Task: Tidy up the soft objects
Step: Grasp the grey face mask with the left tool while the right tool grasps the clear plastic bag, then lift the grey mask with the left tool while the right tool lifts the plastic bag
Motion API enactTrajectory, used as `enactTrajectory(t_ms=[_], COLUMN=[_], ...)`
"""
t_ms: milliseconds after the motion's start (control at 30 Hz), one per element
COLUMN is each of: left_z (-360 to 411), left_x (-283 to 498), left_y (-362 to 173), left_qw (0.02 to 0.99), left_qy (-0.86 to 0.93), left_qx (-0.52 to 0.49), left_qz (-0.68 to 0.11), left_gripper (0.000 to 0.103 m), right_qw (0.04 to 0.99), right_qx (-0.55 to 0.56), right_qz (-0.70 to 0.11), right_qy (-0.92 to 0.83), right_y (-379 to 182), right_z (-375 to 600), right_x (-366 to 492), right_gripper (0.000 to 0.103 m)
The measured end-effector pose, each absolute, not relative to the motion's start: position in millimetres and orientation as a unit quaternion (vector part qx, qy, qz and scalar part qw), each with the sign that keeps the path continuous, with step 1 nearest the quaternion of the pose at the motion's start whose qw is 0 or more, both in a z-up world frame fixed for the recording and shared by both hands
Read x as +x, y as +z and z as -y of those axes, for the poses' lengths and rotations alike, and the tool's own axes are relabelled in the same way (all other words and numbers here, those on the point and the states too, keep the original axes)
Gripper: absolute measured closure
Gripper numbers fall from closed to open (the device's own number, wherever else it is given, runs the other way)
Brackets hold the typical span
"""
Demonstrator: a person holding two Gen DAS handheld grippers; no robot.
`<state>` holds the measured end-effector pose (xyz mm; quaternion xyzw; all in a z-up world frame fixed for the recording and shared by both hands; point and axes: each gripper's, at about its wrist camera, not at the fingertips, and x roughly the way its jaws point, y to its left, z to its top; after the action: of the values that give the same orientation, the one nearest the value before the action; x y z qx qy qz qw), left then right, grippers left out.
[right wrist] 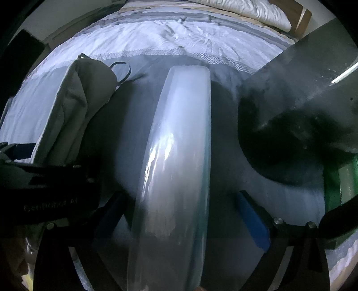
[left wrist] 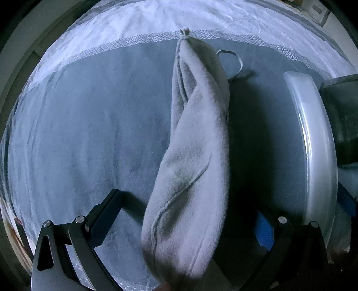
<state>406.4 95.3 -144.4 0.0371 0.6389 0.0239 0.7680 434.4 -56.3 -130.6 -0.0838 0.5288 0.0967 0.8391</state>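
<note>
My left claw [left wrist: 179, 223] has its jaws spread wide, yet the grey towel [left wrist: 192, 152] hangs down between them; the actual grip point is hidden. My right claw [right wrist: 179, 223], jaws also apart, straddles a clear plastic bag [right wrist: 176, 156]. Beyond lies the bed cover [left wrist: 78, 134]. Judgement: hold the bag mouth open before lowering the towel in.

Dim, bluish light. Large bed covered by grey-blue quilted bedspread [left wrist: 89, 125] with pale Greek-key patterned border band [left wrist: 143, 39]; white crumpled upper bedding [right wrist: 170, 33] beyond it. White rumpled pillow [right wrist: 250, 9] against brown wooden headboard [right wrist: 302, 18]. Plain pale wall [right wrist: 67, 15] at left.
</note>
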Motion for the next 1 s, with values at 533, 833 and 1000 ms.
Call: enactTrajectory(t_ms=[533, 833, 1000], left_z=[-77, -69, -70], left_x=[403, 402, 400], left_y=[-155, -143, -139], left_qw=[0.768, 0.77, 0.776], left_qy=[0.026, -0.001, -0.006], left_qx=[0.042, 0.042, 0.05], left_qz=[-0.639, -0.636, -0.629], left_gripper=[0.008, 0.051, 0.07], right_qw=[0.837, 0.843, 0.846], right_qx=[-0.09, -0.087, -0.092], right_qz=[-0.524, -0.511, -0.505], right_qy=[0.13, 0.141, 0.145], right_y=[-131, -126, -126], right_z=[58, 63, 63], right_x=[429, 425, 422], right_gripper=[0.057, 0.092, 0.097])
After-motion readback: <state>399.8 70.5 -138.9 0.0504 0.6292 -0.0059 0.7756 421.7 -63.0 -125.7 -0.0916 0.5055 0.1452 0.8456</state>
